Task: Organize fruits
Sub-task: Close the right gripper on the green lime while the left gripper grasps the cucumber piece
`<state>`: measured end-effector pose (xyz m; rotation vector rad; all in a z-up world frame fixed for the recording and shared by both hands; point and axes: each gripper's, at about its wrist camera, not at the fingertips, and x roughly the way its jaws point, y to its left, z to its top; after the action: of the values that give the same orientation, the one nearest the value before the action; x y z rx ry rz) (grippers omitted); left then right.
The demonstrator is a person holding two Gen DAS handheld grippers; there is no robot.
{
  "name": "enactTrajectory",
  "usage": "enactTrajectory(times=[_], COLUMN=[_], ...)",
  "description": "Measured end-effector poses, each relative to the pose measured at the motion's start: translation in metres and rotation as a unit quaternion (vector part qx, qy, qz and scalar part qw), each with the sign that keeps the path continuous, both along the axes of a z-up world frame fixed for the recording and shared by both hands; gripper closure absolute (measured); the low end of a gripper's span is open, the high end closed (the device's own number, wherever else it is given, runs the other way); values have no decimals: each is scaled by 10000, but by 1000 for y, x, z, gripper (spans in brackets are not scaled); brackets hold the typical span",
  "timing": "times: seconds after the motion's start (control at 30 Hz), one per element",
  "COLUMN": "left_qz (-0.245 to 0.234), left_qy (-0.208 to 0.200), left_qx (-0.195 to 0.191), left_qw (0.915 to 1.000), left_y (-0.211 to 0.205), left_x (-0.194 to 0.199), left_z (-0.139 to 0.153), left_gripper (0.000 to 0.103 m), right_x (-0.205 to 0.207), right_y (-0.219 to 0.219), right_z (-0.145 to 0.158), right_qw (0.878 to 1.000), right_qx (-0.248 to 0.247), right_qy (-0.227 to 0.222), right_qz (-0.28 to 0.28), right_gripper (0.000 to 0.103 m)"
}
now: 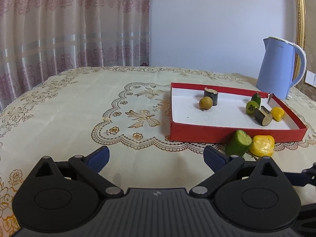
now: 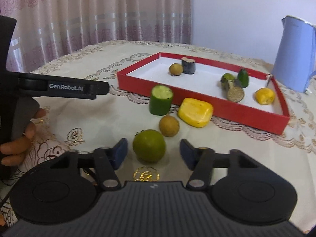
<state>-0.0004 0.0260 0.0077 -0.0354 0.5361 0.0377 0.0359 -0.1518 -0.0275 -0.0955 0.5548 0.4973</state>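
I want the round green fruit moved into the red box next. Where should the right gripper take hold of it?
Grip the round green fruit across its widest middle, coming from the near side where the right gripper already straddles it. It is smooth and ball-shaped, so a grip off the middle would probably slip. The brown fruit crowds its far side.

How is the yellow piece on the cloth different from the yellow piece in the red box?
The yellow piece on the cloth looks bigger and blockier; the yellow piece in the red box looks smaller and rounder. The first lies outside the red box, right beside the cucumber chunk; the second sits inside, near the box's right corner, by itself. Both are bright yellow and shiny.
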Motion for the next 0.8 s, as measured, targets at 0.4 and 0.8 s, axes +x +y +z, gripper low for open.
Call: enactTrajectory(times=[0.4,0.8], left_qz=[-1266,-1611], left_qy=[-426,-55], left_qx=[488,809], left_qw=[9898,9836], left_y=[-35,-82], left_x=[-6,26], left_z=[18,8], left_gripper=[1,30], right_x=[-10,-6], right_y=[-33,-65], right_z=[7,-4], right_qw=[9985,9948], right_qx=[77,616], right_qy=[-226,26], right_qz=[-497,-817], right_gripper=[70,70])
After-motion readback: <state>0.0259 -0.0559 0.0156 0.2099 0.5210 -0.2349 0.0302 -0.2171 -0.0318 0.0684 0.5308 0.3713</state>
